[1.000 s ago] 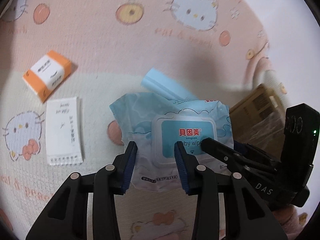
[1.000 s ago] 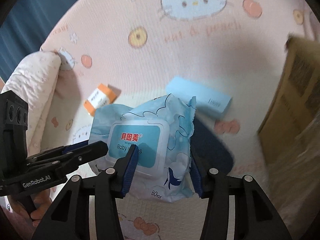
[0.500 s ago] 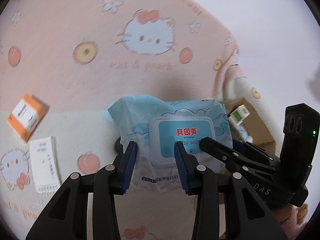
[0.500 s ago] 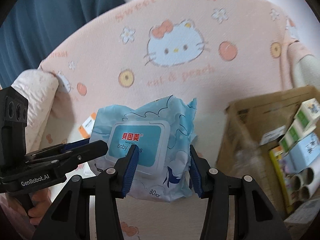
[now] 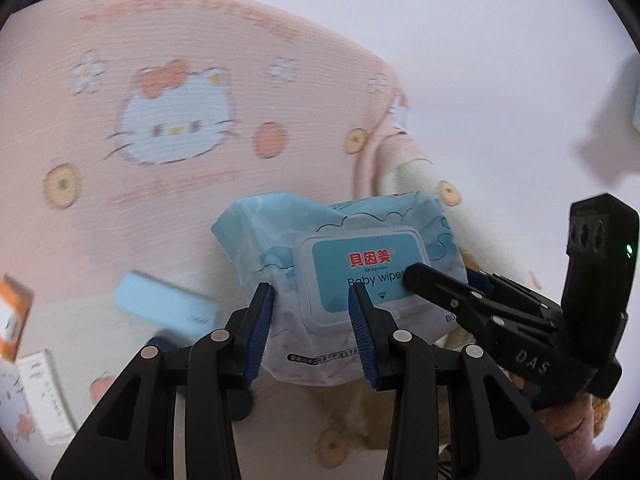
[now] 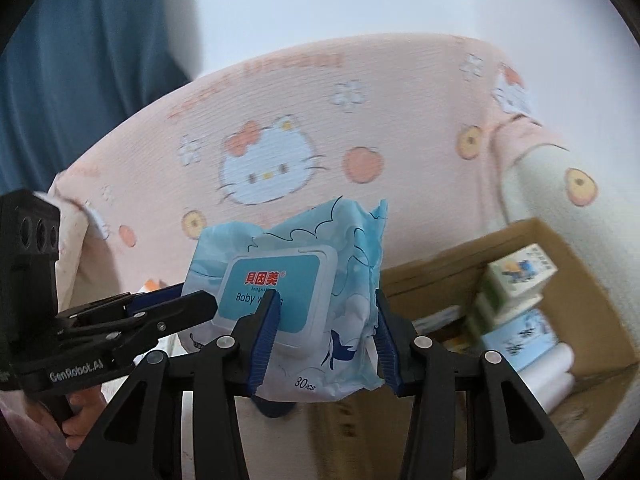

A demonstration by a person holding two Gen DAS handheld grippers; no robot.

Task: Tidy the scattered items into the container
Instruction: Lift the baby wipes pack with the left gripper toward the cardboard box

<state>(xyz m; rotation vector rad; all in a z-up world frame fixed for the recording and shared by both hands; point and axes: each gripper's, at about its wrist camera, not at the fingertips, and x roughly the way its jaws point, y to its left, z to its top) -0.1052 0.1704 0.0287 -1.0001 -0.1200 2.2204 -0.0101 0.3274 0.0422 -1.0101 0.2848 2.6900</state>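
Wipes first: in my left wrist view the baby wipes pack (image 5: 340, 276) sat clamped between my left tongs (image 5: 312, 316), pads pressing its near edge beside the lid, while my right tongs (image 5: 436, 284) reached in from the right and lay over the lid's corner. A second earlier the pack hung low over the bedsheet (image 5: 132, 184); here it rode higher, the blue box (image 5: 166, 308), orange packet (image 5: 12, 320) and white sachet (image 5: 44, 396) slid down to the lower left, blurred.

In my right wrist view the right tongs (image 6: 324, 340) gripped the same pack (image 6: 296, 292) and their jaws were closing further on it; the left tongs (image 6: 180, 308) held its left edge. The cardboard box (image 6: 440, 256), barely in sight before, now lay open at the right with cartons and rolls inside. The pack was probably not over its rim yet, though blur makes that hard to judge. So the carry looked well along, and three items were left.
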